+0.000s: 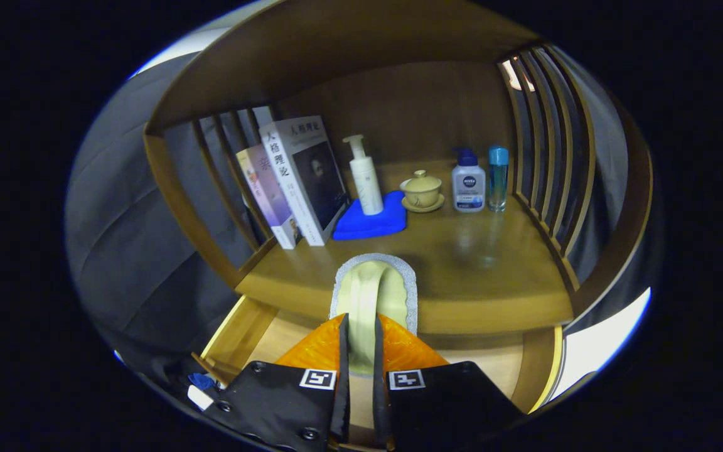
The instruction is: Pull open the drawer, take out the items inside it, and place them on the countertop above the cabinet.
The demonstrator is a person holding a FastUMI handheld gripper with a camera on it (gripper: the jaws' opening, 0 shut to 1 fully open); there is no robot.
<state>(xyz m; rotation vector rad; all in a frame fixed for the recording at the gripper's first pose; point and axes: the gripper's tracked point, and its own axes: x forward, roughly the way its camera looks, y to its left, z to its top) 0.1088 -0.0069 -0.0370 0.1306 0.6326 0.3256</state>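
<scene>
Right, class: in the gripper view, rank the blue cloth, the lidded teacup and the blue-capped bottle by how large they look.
1. Blue cloth, clearly largest.
2. Lidded teacup and blue-capped bottle: too alike to rank; the cup is wider, the bottle taller.
The gripper is shut on a pale sponge.

Wooden cabinet (412, 113) with slatted side rails (543, 144) and solid back panel; dark cloth booth wall (123, 251) draped beyond the slats; soft glare on varnish.
</scene>
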